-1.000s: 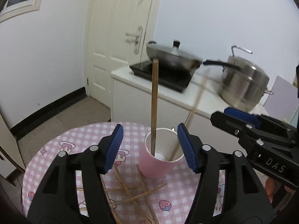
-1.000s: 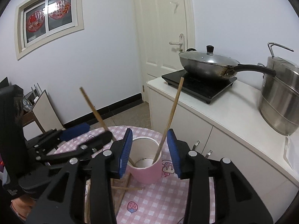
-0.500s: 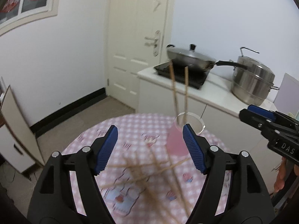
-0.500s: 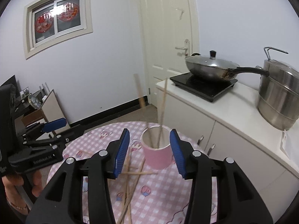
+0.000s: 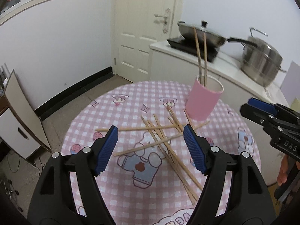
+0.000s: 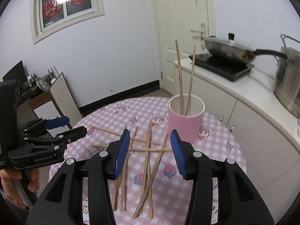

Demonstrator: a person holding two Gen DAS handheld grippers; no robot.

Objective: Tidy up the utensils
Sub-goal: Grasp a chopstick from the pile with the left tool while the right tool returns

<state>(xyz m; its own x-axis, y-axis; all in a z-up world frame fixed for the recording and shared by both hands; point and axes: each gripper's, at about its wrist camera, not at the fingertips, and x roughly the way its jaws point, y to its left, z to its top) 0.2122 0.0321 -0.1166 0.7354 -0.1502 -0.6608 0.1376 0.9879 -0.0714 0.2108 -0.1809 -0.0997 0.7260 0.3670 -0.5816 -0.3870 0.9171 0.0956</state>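
Observation:
A pink cup stands upright on the far side of the round checked table. Two wooden chopsticks lean inside it. Several loose chopsticks lie crossed on the cloth in front of the cup. My left gripper hovers open above the pile with nothing between its pads. My right gripper is also open and empty, just short of the cup and over the pile's far end.
Behind the table runs a white counter with an induction hob, a lidded wok and a steel pot. A white door is at the back. A low cabinet stands left of the table. A hand holds the left gripper's handle.
Both grippers have drawn back from the cup and dropped toward the table. Their jaws stand wider. The two chopsticks now lean free in the cup, and the loose pile has come into view.

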